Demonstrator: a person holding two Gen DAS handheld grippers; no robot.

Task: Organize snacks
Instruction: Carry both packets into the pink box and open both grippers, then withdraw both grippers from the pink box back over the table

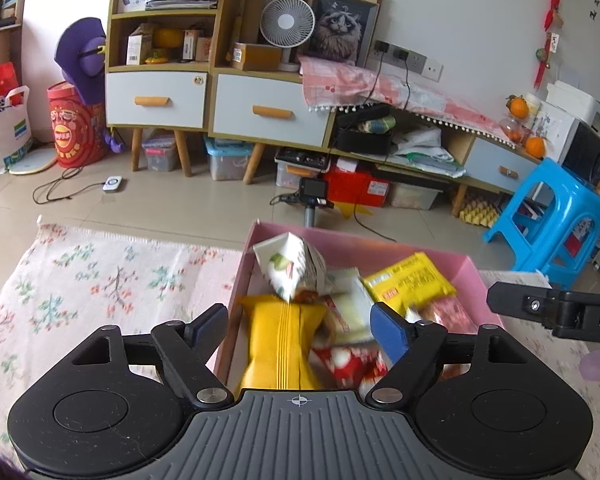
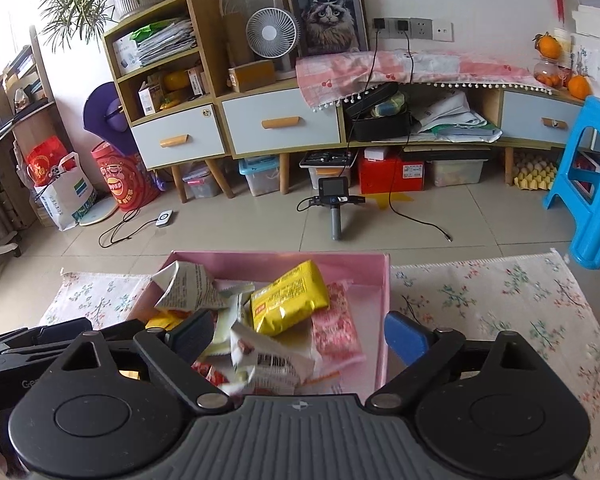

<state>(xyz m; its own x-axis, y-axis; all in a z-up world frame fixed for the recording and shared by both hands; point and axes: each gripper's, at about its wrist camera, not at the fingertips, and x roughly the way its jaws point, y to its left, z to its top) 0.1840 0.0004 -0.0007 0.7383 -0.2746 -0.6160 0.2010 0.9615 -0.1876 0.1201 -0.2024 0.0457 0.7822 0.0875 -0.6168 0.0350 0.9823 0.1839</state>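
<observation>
A pink box [image 1: 360, 242] [image 2: 280, 258] sits on a floral cloth and holds several snack packets. In the left wrist view my left gripper [image 1: 300, 328] stands open over the box's left part. A yellow pouch [image 1: 280, 344] lies below and between its fingers, untouched by the pads. Beyond it are a white printed packet [image 1: 292, 264] and a yellow packet [image 1: 412, 280]. In the right wrist view my right gripper [image 2: 300, 336] is open above a white packet [image 2: 268, 356], with the yellow packet [image 2: 288, 298] and a pink packet [image 2: 334, 328] just ahead. Neither gripper holds anything.
The floral cloth [image 1: 100, 280] [image 2: 500, 304] spreads on both sides of the box. Past it on the tiled floor are a camera on a handle [image 2: 334, 200], loose cables, a low cabinet [image 2: 280, 120] with storage bins under it, and a blue stool [image 2: 592, 184] at right.
</observation>
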